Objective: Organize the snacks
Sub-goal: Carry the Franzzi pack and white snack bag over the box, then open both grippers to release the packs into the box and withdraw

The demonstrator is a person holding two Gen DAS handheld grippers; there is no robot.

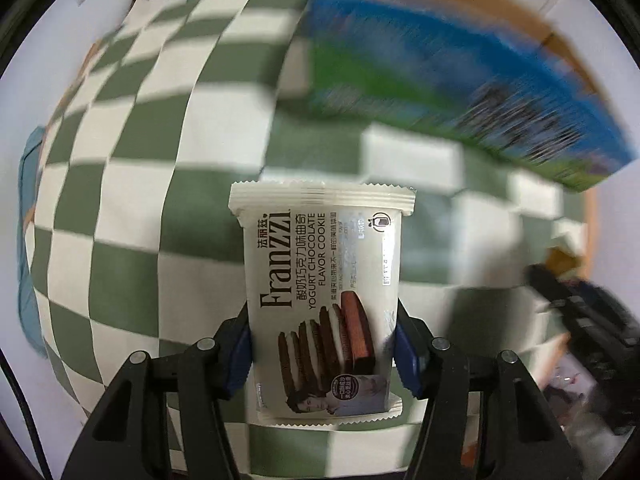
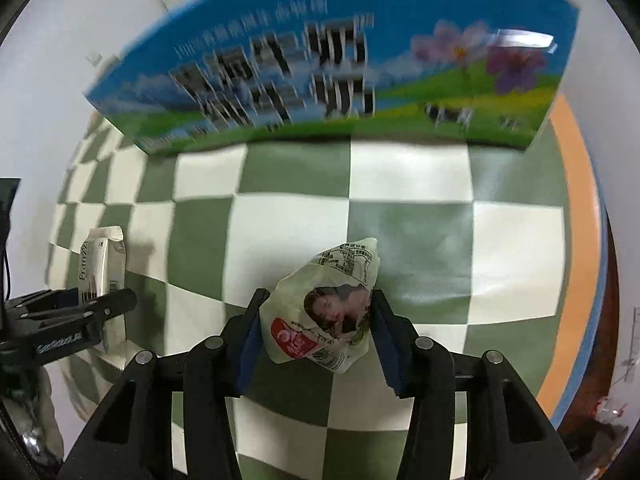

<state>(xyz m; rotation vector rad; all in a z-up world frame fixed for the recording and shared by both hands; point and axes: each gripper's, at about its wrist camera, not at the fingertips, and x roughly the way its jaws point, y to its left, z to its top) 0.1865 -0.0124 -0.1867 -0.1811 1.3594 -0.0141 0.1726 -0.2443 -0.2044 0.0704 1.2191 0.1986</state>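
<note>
Both jaws grip snacks: cookie packet (image 1: 324, 300) (left), crumpled pouch (image 2: 324, 308).

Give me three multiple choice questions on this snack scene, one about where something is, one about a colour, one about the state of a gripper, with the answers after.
1. Where is the big blue carton?
A. On the checked cloth beyond both grippers
B. Held in the left gripper
C. Under the cookie pack

2. What colours are the checks of the tablecloth?
A. Red and white
B. Green and white
C. Blue and yellow

3. What is the left gripper doing?
A. Hanging open with nothing in it
B. Shut on the Franzzi cookie pack
C. Shut on the crumpled snack bag

Answers:
1 A, the carton stands at the far side of the cloth in both wrist views.
2 B, green and white squares fill both views.
3 B, its blue pads press both sides of the cookie pack; the crumpled bag sits in the right gripper.
</note>
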